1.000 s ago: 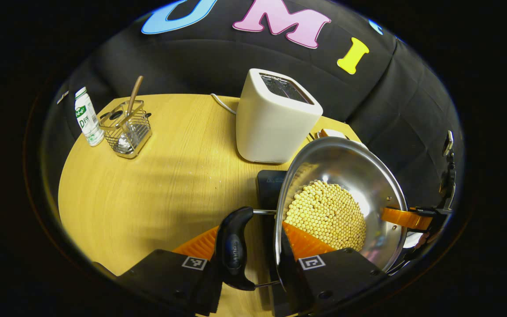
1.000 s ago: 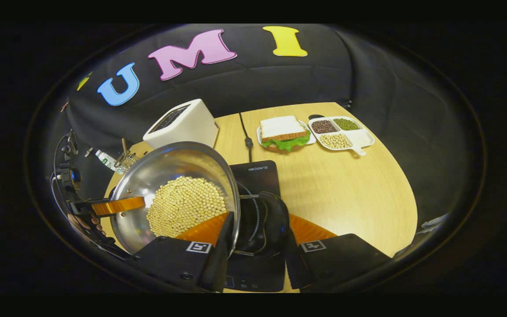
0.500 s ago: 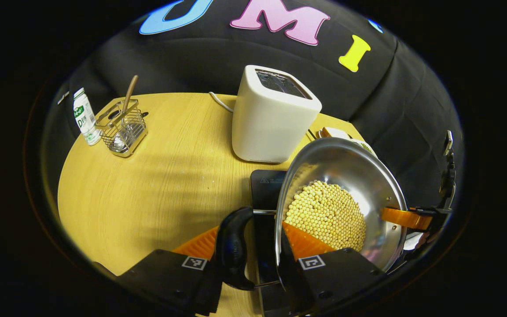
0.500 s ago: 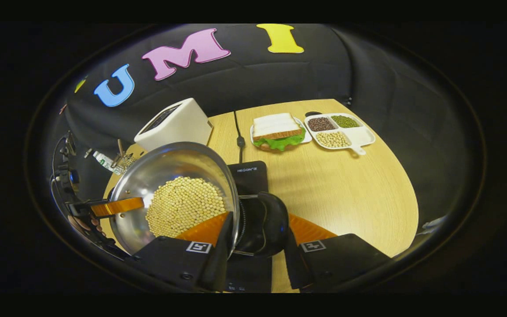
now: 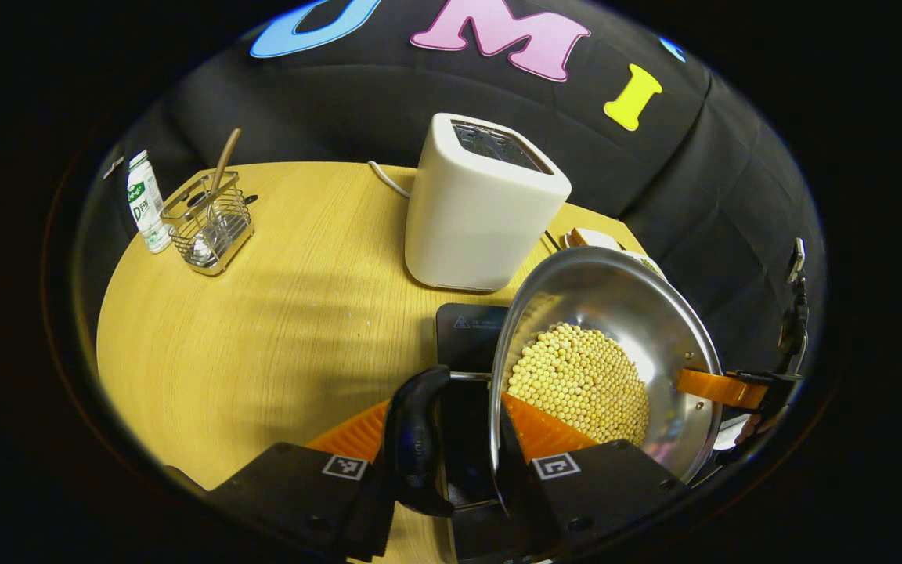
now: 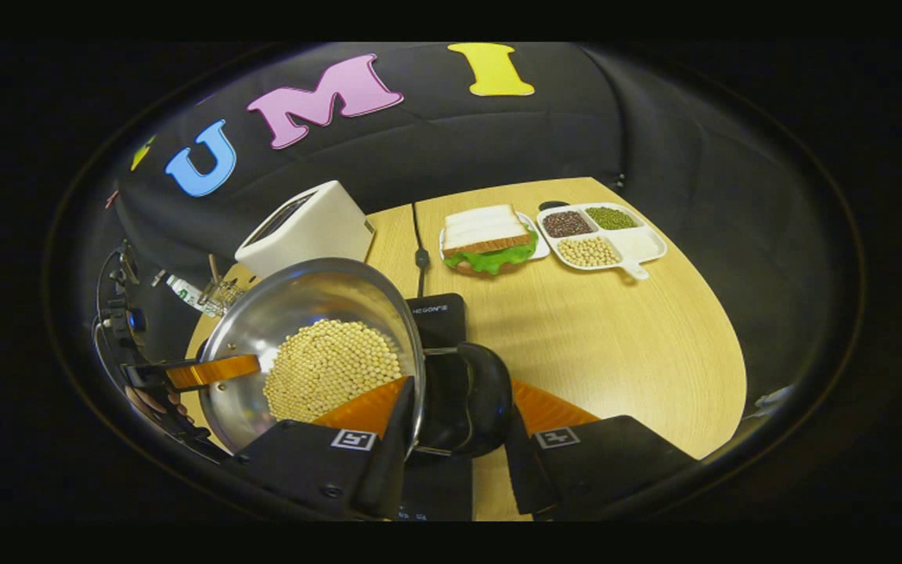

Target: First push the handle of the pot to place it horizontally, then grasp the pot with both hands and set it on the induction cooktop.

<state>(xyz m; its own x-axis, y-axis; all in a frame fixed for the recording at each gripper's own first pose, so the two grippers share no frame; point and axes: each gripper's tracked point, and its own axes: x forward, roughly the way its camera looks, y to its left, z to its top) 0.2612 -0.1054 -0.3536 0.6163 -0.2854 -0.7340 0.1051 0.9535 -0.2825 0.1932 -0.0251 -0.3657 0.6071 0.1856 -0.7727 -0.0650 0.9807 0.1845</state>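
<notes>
The shiny steel pot point(image 5: 615, 329) heaped with pale yellow beans point(image 5: 580, 384) hangs over the flat black induction cooktop point(image 5: 470, 329), carried by both claws. The left claw point(image 5: 451, 462) is clenched across the pot's rim and its black loop handle point(image 5: 412, 439) — one finger inside the bowl, the other outside the handle. The right claw point(image 6: 455, 458) grips the opposite rim and black handle point(image 6: 470, 399) likewise. Ahead of the left claw a white toaster point(image 5: 482, 207) stands on the wooden desk point(image 5: 263, 329).
</notes>
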